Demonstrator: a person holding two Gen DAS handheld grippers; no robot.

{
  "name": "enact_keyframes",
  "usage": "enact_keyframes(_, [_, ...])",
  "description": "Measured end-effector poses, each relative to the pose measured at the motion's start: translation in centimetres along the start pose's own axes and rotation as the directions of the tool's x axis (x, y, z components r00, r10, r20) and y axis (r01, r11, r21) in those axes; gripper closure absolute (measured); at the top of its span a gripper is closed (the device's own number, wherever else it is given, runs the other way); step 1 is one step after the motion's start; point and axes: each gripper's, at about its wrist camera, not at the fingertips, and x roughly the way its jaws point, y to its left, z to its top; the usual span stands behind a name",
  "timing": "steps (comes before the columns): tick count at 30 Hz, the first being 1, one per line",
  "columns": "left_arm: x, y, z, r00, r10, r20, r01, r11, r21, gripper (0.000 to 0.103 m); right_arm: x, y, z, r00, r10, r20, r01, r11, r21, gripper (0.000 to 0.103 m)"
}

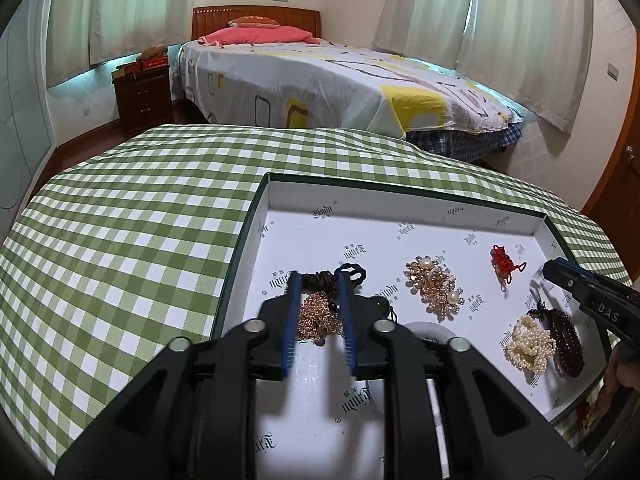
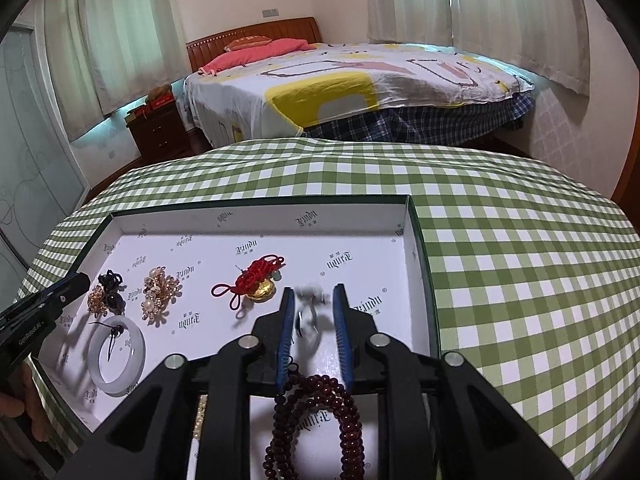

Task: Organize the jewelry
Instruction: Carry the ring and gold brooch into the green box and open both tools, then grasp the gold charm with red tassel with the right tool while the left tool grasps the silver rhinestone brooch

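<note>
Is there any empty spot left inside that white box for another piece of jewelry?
Yes. The far strip of the box floor, between its back wall and the red knot charm, is bare. So is the tablecloth around the box. It is crowded nearer: gold flower brooch, pearl strand, dark bead bracelet and white bangle.

Home bedroom: a bed (image 1: pixel 320 76) with a wooden headboard (image 1: pixel 256 20), pink pillow (image 1: pixel 256 35) and patterned sheet is sitting at the back, a dark nightstand (image 1: pixel 144 98) standing beside it. Pale curtains (image 1: pixel 120 4) are hanging over the windows. A table in green gingham cloth (image 1: pixel 132 208) is filling the foreground.
</note>
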Motion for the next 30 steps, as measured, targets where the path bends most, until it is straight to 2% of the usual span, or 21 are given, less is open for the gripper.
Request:
enact_keyframes(2, [0.0,-0.1,-0.1,1.000,0.001,0.000,-0.001,1.000,-0.002,0.077,0.0,0.0,0.0,1.000,0.003,-0.002,-0.003,1.000,0.005,0.073])
enact_keyframes(8, [-0.1,0.2,-0.2,1.000,0.000,-0.001,0.000,1.000,-0.009,0.075,-0.3,0.0,-0.2,1.000,0.006,0.004,-0.006,1.000,0.003,0.072])
enact_keyframes(10, [-0.2,0.3,-0.3,1.000,0.001,0.001,0.000,1.000,-0.011,0.072,-0.3,0.0,-0.3,1.000,0.006,0.007,-0.006,1.000,0.002,0.072])
enact_keyframes(12, [-0.4,0.5,-0.3,1.000,0.003,0.005,-0.002,1.000,-0.015,0.062,-0.5,0.0,-0.3,1.000,0.008,0.013,-0.008,1.000,0.001,0.072])
enact_keyframes(18, [-1.1,0.7,-0.5,1.000,0.003,0.012,-0.003,1.000,-0.019,0.059,-1.4,0.2,-0.5,0.999,0.013,0.040,-0.013,1.000,-0.002,0.067])
enact_keyframes(21, [-1.9,0.7,-0.7,1.000,0.002,0.027,-0.002,1.000,-0.023,0.053,-2.1,0.4,-0.5,0.998,0.012,0.056,-0.012,1.000,-0.004,0.064])
enact_keyframes(30, [-5.6,0.2,-1.6,0.997,-0.004,0.080,0.005,1.000,-0.010,0.047,-4.5,1.0,-0.8,0.996,0.011,0.093,-0.011,1.000,-0.001,0.060])
